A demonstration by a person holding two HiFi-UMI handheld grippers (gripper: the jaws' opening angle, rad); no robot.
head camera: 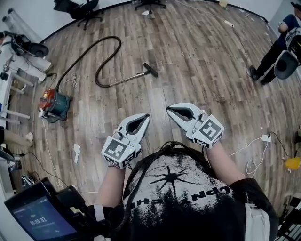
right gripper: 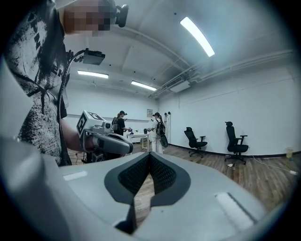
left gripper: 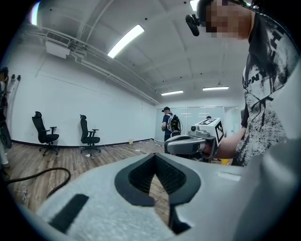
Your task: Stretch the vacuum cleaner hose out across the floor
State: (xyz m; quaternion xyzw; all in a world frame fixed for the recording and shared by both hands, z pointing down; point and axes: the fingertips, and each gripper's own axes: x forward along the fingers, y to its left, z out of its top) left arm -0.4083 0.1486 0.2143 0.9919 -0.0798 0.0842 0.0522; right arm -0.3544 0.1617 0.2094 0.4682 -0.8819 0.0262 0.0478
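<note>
The vacuum cleaner [head camera: 55,106], blue-green with a red top, stands on the wooden floor at the left. Its black hose [head camera: 109,44] arcs away from it and loops back to a metal wand that ends in a floor nozzle [head camera: 150,69]. Part of the hose [left gripper: 47,175] also shows low at the left in the left gripper view. My left gripper [head camera: 146,116] and right gripper [head camera: 168,110] are held side by side in front of my chest, well short of the hose. Both are shut, with nothing between the jaws. Each gripper view shows the other gripper: right [left gripper: 188,143], left [right gripper: 110,141].
Office chairs [head camera: 87,12] stand along the far wall. A person [head camera: 277,52] with a backpack stands at the right. White cables [head camera: 256,150] and a yellow object [head camera: 292,163] lie on the floor to my right. A cluttered table [head camera: 14,70] lines the left side.
</note>
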